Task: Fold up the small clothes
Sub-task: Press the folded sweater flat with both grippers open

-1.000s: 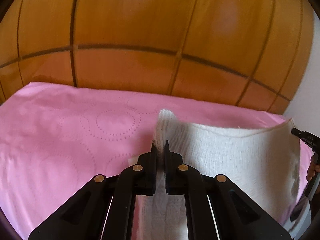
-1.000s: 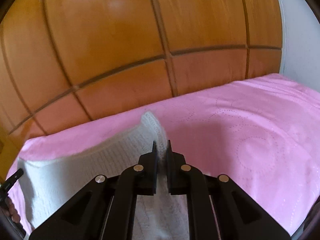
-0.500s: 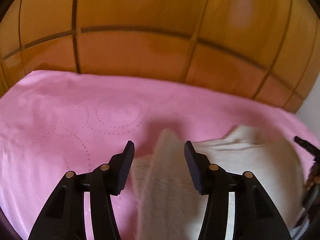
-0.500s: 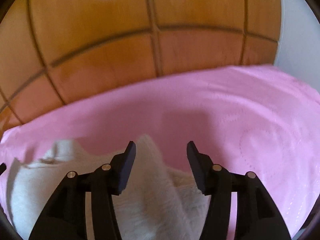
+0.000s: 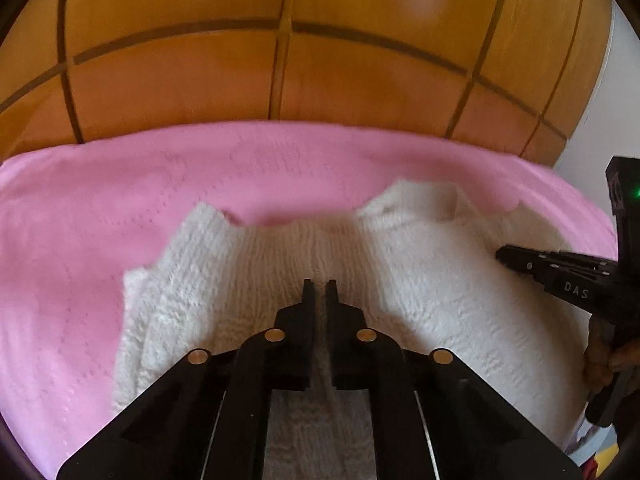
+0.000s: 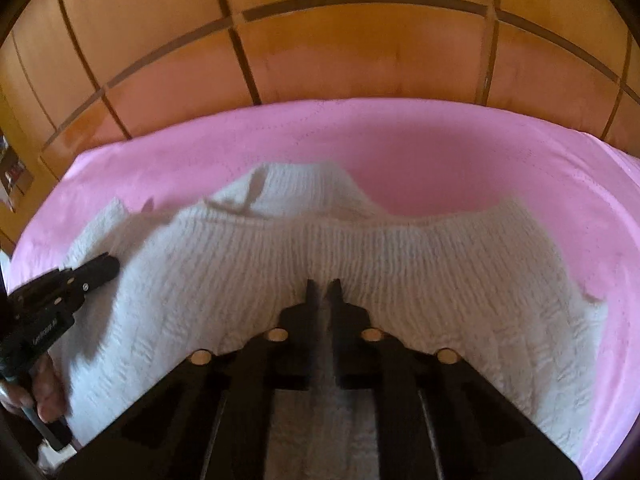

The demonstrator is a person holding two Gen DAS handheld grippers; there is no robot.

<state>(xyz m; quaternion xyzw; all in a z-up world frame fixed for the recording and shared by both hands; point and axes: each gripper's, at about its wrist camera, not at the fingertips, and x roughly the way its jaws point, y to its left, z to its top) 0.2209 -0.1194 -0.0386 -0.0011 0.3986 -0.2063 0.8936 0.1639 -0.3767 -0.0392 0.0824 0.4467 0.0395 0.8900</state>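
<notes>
Left wrist view: white knitted garment (image 5: pixel 420 280) lies folded under both nearly closed, seemingly empty grippers (image 5: pixel 319 285) (image 6: pixel 323 285); further folding probably remains.

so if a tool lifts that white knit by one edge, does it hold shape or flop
Likely flops: the white knit lies in soft folds on the pink sheet, so it looks limp. Its fuzzy ribbed surface probably grips rather than slips. It looks thick, so perhaps slightly heavy for its size.
</notes>
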